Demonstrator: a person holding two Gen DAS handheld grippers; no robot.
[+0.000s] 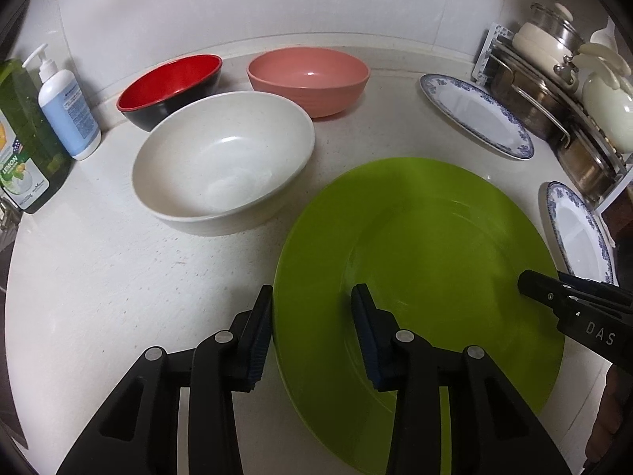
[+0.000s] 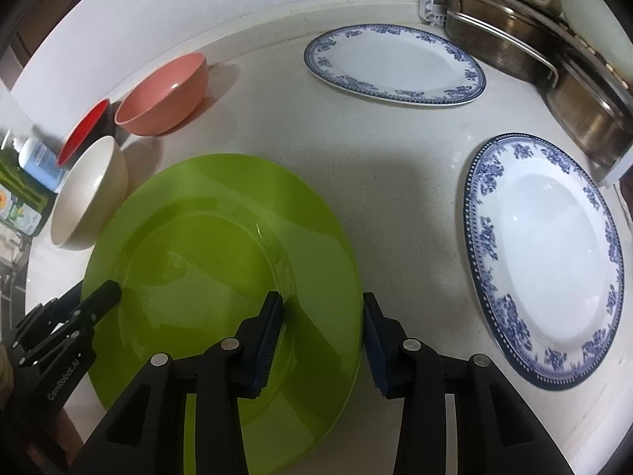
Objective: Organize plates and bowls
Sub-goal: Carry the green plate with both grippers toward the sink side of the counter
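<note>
You had a green soap bottle (image 1: 23,146) at the worktop's (image 1: 118,277) left edge, a white pump bottle (image 1: 67,111) just beside it, and, well apart at the far right, a rack (image 1: 554,91) of steel pans with cream lids (image 1: 601,107).

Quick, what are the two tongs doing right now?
Left tongs: around the rim of the green plate; grip cannot be told.
Right tongs: around the same plate's rim; grip cannot be told.

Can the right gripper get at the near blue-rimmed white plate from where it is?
Probably yes: bare counter separates the right gripper from the round blue-rimmed white plate, but it straddles the green plate's rim.
</note>
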